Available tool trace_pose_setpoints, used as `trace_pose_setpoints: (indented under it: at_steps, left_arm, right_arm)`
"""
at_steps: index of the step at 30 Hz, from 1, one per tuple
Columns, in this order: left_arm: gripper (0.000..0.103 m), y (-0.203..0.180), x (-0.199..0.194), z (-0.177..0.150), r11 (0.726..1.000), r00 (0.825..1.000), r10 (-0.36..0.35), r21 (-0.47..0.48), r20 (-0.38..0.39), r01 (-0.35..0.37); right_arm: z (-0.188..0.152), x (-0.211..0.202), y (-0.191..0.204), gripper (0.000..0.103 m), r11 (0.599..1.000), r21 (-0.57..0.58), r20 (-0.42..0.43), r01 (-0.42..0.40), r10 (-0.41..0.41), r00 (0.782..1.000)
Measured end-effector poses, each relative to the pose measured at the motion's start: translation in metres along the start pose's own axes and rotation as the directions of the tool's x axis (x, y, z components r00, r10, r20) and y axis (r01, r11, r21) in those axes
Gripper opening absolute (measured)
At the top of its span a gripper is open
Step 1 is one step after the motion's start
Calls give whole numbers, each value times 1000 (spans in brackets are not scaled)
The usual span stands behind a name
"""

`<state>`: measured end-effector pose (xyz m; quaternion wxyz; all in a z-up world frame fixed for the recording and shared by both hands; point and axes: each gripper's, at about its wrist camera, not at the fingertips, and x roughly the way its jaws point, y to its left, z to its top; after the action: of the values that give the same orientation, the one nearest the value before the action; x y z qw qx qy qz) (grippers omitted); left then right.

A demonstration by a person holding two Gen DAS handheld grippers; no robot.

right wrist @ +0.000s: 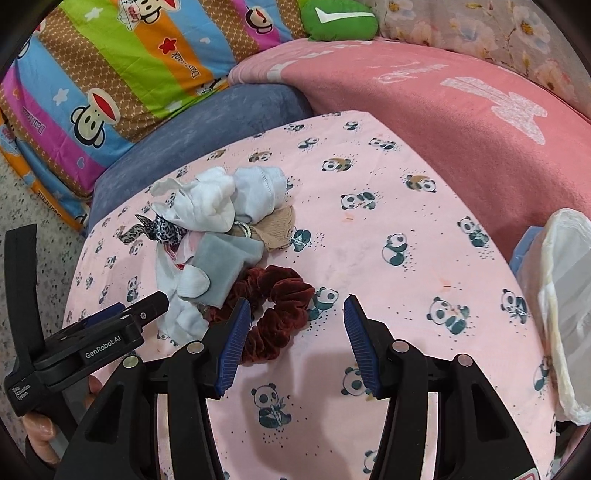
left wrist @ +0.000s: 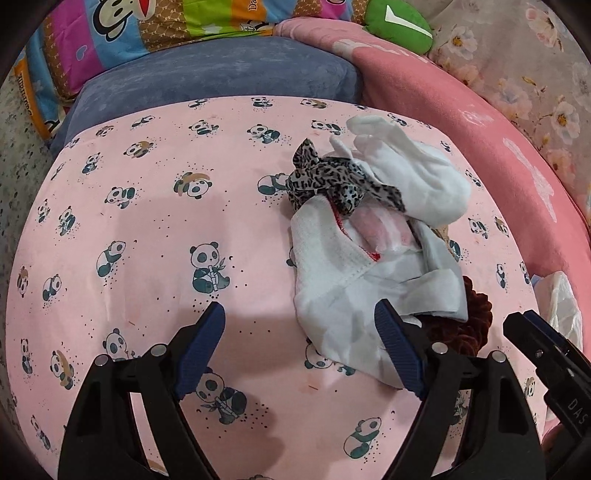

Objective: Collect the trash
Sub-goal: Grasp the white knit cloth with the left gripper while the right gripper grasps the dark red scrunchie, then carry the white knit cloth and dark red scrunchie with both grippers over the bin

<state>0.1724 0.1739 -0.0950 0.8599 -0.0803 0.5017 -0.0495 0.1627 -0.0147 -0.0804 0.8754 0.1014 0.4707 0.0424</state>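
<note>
Surface: tabletop (left wrist: 155, 229) covered in pink cloth printed with pandas, backed by a blue-grey cushion (left wrist: 221, 70) on its far side and a pink blanket (left wrist: 491, 147) to the right.

Item 1: heap of small cloth pieces (left wrist: 354, 266) on the right half of the tabletop in the left wrist view, left-centre in the right wrist view. Contents: white socks or rags (right wrist: 214, 201), a grey cloth (right wrist: 225, 262), a beige scrap (right wrist: 277, 229) on the heap's far right edge, and a leopard-print strip (left wrist: 332, 181) lying across the far part of the heap.

Item 2: dark red velvet scrunchie (right wrist: 280, 306), on the tabletop touching the near right edge of the heap, partly under the grey cloth.

Item 3: white plastic bag (right wrist: 565, 306) at the right edge of the tabletop, possibly lining a bin; the view there is cut off.

Left tongs (left wrist: 301, 347): spread wide, holding nothing; the right finger (left wrist: 399, 350) overlaps the near edge of the white cloth, the left finger over bare tabletop.

Right tongs (right wrist: 295, 339): spread, holding nothing; the left finger (right wrist: 232, 347) sits at the scrunchie's near left edge, the right finger over bare panda cloth.

Background: striped cartoon-monkey bedding (right wrist: 122, 74) far left, a green cushion (right wrist: 340, 18) and floral fabric (left wrist: 517, 62) far right.
</note>
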Motion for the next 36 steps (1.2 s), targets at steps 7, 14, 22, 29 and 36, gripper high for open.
trace_pose_setpoints:
  at_steps: [7,14,22,29,36]
  left_arm:
    - [70,-1,11,-1,1000,1000,-18,16,-24,19]
    - [40,-11,10,-3,999,1000,-14,40,-18,15]
    - [9,-18,5,-12,996,996,-76,46,-42,78]
    - [8,-27,-18,-17,995,996,-85,52,-14,86]
    - [8,-50,-56,-15,990,992,-113,92,50,108]
  right_arm:
    - [-3,28,4,53,1000,-10,-48,24,-25,999]
    - [-13,39,0,44,1000,-2,-70,5,-5,998]
    - [-21,33,3,19,999,-32,-83,-32,30,996]
    - [-31,8,1,14,998,-45,-46,-37,35,998]
    - [-25,-38,-12,13,999,-16,61,-51,52,997]
